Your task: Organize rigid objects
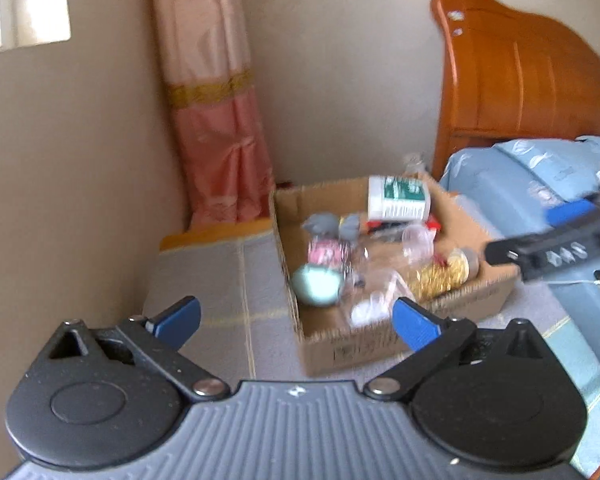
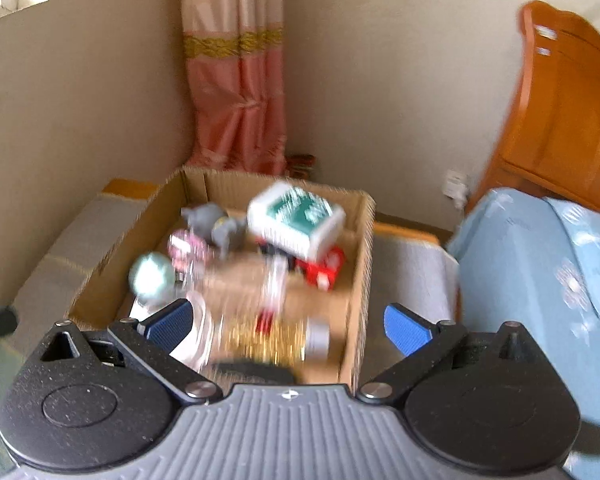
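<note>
While both our claws, left (image 1: 296, 322) and right (image 2: 288, 324), gape released and empty, the white cylindrical plastic bottle (image 2: 296, 220) with a green label, its writing blurred, lies tilted in the open brown cardboard box (image 2: 360, 280), its long axis slanting across the far end.

Left tool (image 1: 296, 320) is pointing downward with its blue pads spread wide, nothing between them. Right tool (image 2: 288, 326) is gaping just as wide and empty, also showing at three o'clock in the left wrist view.
</note>
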`<state>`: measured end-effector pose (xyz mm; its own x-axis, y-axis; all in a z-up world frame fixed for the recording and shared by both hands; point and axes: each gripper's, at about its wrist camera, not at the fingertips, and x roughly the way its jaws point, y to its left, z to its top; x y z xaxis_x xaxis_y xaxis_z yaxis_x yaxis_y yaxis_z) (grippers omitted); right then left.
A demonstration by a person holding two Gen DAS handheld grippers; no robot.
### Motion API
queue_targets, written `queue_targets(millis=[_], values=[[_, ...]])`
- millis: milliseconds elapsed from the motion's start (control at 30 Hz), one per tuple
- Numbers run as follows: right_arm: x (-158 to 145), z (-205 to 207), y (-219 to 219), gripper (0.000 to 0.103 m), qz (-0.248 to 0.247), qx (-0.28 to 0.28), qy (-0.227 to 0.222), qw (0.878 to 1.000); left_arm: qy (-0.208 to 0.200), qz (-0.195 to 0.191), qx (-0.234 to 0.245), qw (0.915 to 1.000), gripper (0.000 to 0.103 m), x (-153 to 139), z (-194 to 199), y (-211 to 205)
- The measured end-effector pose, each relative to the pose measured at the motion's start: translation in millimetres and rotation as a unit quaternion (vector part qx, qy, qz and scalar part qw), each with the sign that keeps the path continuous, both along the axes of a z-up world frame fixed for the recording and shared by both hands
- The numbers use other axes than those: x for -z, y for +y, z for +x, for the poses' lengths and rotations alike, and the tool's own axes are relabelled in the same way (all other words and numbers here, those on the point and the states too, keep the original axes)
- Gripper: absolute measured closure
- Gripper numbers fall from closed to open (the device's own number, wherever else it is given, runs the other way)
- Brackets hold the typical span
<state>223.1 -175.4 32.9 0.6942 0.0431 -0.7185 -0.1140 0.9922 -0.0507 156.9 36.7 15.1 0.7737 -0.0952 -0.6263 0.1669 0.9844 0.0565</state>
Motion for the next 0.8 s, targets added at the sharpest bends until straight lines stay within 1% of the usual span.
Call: queue_targets(millis=[133, 200, 333, 467, 700, 800], values=[[7.4, -53.5, 8.5, 0.000, 0.010, 0.040, -0.007, 0.999, 0.034, -0.022, -0.031, 0.9987, 0.001, 13.5, -16.9, -7.3], [12.9, -76.9, 11.7, 0.000, 0.016, 0.059, -0.005, 0.998, 0.041, -0.013, -0.041, 0.9982, 0.001, 17.9, -28.1, -14.0], [17.3, -106.6, 13.4, 0.000, 0.023, 0.084, -0.003, 0.996, 0.049, -0.007, -0.047, 0.9977, 0.001, 16.8, -48.6, -24.1], [13.5, -123.8, 15.3, 0.000, 0.021, 0.093, -0.014, 0.995, 0.041, -0.005, -0.054, 0.9977, 0.001, 7.4, -60.3, -28.5], [2.0, -132.0, 10.9, 0.000, 0.023, 0.100, -0.035, 0.994, 0.025, 0.016, -0.059, 0.9978, 0.001, -2.4, -68.1, -36.1], [1.3, -132.8, 10.9, 0.000, 0.022, 0.100, -0.037, 0.994, 0.026, 0.016, -0.063, 0.9976, 0.001, -2.9, -67.8, -36.0]])
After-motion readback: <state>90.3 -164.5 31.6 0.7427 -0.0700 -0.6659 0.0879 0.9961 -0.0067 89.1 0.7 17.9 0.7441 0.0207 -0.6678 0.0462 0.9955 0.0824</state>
